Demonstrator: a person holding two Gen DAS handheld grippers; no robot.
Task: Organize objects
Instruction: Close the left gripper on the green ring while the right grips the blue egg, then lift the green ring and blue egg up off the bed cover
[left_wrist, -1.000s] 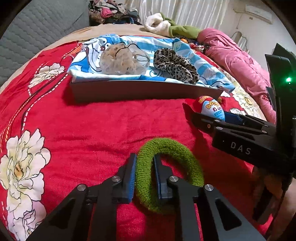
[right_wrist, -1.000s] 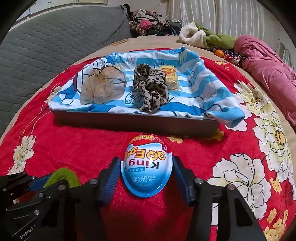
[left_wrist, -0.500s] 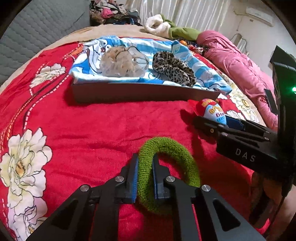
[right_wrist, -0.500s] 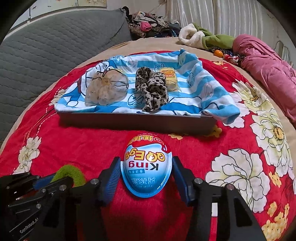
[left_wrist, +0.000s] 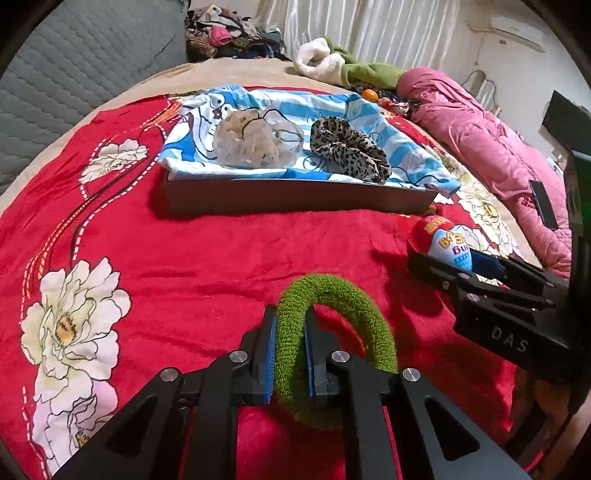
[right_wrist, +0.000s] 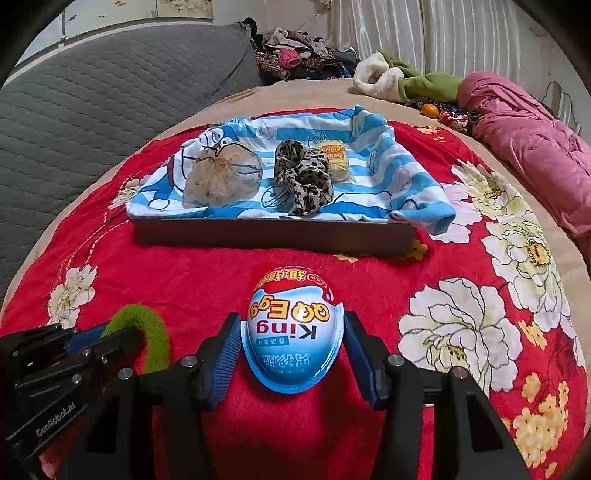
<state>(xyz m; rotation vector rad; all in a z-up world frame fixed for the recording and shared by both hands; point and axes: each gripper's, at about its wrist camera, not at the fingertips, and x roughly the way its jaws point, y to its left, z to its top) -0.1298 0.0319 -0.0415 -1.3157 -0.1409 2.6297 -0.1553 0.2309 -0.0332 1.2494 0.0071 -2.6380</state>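
My left gripper (left_wrist: 290, 325) is shut on a green fuzzy hair tie (left_wrist: 332, 332), pinching its left side and holding it above the red bedspread. My right gripper (right_wrist: 291, 339) is shut on a blue and red King Egg toy egg (right_wrist: 293, 332), held by its two sides. The egg also shows in the left wrist view (left_wrist: 443, 240), and the hair tie in the right wrist view (right_wrist: 144, 325). Ahead stands a dark tray (right_wrist: 273, 232) lined with a blue striped cloth (right_wrist: 369, 173). On it lie a sheer beige scrunchie (right_wrist: 221, 177), a leopard scrunchie (right_wrist: 303, 177) and a yellow packet (right_wrist: 334, 158).
The red flowered bedspread (left_wrist: 184, 258) covers the bed. A pink quilt (left_wrist: 491, 147) lies at the right. A grey headboard (right_wrist: 92, 110) stands at the left. Piled clothes (right_wrist: 295, 51) and a white and green garment (right_wrist: 399, 79) lie at the back.
Both grippers have lifted their objects a little and moved slightly toward the tray. The left jaws have pinched tighter on the hair tie.
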